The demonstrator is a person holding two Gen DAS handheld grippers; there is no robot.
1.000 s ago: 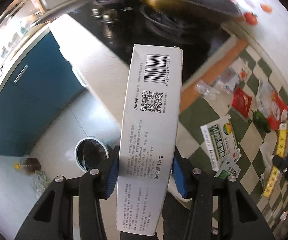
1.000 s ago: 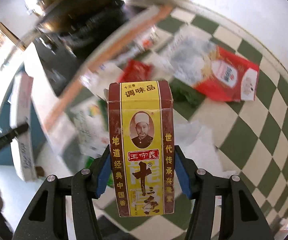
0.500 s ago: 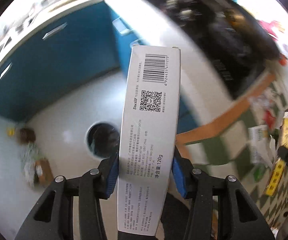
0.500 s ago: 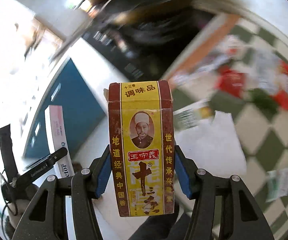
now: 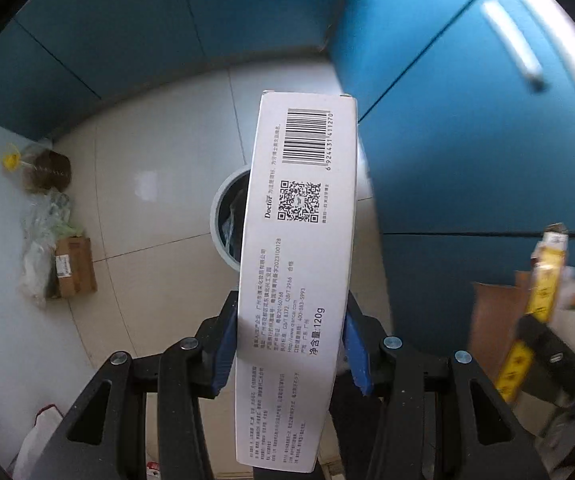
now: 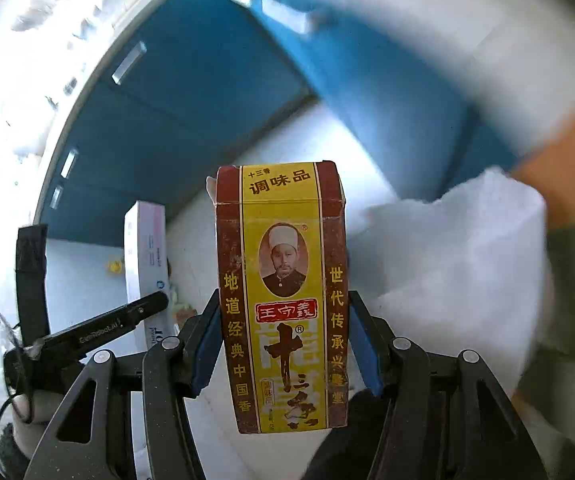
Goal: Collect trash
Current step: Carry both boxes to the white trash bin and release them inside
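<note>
Both grippers clamp cartons, left gripper point(image 5: 289, 344) a white box point(image 5: 299, 264) hiding the bin point(image 5: 227, 220), right gripper point(image 6: 285, 350) a spice box point(image 6: 281, 296)

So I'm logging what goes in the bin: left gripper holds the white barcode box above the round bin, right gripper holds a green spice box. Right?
Not quite: the box in the right gripper is yellow and dark red, not green, as the right wrist view shows. The rest stands: the left gripper holds the white barcode box above the round bin.
</note>
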